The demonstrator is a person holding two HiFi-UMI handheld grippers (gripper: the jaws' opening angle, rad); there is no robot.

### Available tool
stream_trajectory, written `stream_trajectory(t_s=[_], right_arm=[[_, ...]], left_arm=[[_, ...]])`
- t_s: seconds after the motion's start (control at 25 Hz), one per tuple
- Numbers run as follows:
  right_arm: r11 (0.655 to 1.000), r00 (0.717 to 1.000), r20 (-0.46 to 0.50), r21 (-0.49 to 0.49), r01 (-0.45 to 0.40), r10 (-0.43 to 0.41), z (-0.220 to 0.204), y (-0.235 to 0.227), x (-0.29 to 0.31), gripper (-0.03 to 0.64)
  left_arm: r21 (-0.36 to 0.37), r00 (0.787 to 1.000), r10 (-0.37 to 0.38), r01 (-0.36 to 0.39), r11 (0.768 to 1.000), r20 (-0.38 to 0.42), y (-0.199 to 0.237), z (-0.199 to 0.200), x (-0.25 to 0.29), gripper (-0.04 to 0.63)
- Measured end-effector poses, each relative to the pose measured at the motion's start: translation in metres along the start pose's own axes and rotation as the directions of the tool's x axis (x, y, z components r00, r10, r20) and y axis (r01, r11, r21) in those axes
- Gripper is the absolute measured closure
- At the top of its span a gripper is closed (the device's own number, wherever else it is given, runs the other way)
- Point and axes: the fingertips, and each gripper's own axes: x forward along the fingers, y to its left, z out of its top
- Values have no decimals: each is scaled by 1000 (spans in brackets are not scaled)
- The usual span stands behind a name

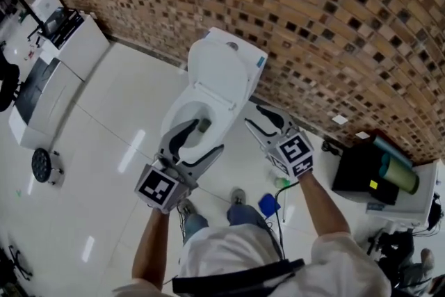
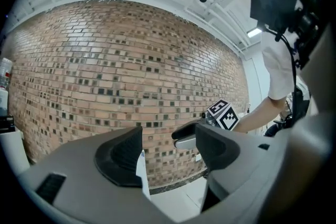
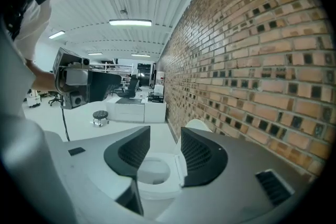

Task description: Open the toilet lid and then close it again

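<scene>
You face a plain white toilet (image 1: pixel 182 123) with a white lid (image 1: pixel 222 73). The brick wall (image 1: pixel 327 3) behind it is tan and reddish brown, speckled with dark bricks. The floor (image 1: pixel 104 142) is glossy white. Your left gripper (image 1: pixel 203 138) and right gripper (image 1: pixel 254 115) are grey with black-lined jaws. Their marker cubes (image 1: pixel 160 188) carry black-and-white square patterns. A small item (image 1: pixel 269 204) on the floor is bright blue.
</scene>
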Motion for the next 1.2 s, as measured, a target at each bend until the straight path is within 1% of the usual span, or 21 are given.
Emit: stream_trajectory(t_s=[0.12,0.2,0.28,0.4,0.52,0.68,0.76,0.84,0.88,1.04,1.2], right_arm=[[1000,999,-34,12,-9,9,-22,-45,7,428],[1000,999,-42,28,-11,12,-28,-69,10,428],[999,999,-41,37,-24,26,-33,-85,11,428],[998,999,-46,59,-25,27,-36,-100,12,428],[996,998,-46,73,-43,47,-40,-104,15,428],[994,994,-67,73,-75,80,-39,-97,32,426],[992,991,-93,92,-85,94,-43,-95,46,411],[990,985,-132,97,-98,110,-49,-100,61,377],[990,981,-153,93,-104,117,-51,-103,71,357],[986,962,-225,92,-136,154,-63,-132,110,344],[977,946,-250,102,-188,208,-70,-170,151,343]], left_arm=[[-32,999,49,-49,998,-2,12,-7,23,278],[-50,997,80,-79,996,6,18,-8,37,278],[-67,995,102,-101,993,10,22,-11,45,278],[-85,992,122,-122,989,-6,29,-16,54,278],[-89,993,120,-121,989,-17,37,-20,57,278],[-89,994,105,-106,990,-10,58,-25,52,278],[-84,996,87,-88,993,-15,69,-26,51,278],[-79,998,67,-69,995,-21,76,-28,53,278],[-76,998,60,-62,995,-26,79,-29,53,278],[-86,997,62,-67,994,-55,86,-36,56,278],[-110,992,103,-110,988,-66,98,-46,71,278]])
